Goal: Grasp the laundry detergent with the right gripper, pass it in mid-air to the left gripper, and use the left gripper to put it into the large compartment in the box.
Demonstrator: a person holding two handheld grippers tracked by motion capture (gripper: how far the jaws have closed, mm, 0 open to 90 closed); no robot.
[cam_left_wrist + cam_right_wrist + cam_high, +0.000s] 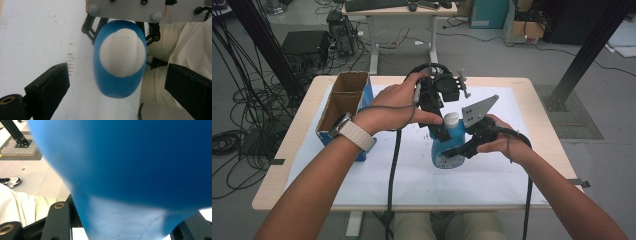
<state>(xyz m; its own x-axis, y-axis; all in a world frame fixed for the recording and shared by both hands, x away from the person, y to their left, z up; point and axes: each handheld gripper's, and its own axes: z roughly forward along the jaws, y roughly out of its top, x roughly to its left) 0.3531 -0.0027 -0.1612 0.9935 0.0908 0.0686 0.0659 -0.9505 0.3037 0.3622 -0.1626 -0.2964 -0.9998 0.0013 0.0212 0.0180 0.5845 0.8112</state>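
Blue bottle [447, 147] clamped upright in my right gripper [472, 142]; left gripper [117, 82], jaws apart, above its white cap [122, 53], untouched.

Blue plastic bottle [447, 145] with a white cap [451, 118] and a pale label: capped, upright, at mid-surface on the white sheet.

My left claw [439, 127] hangs over the blue bottle [447, 147], jaws wide with room either side of its white cap [122, 56]. The cardboard box [343, 102] blocks the bench [522, 85] at far left; my right claw [464, 147] crowds the bottle's right.
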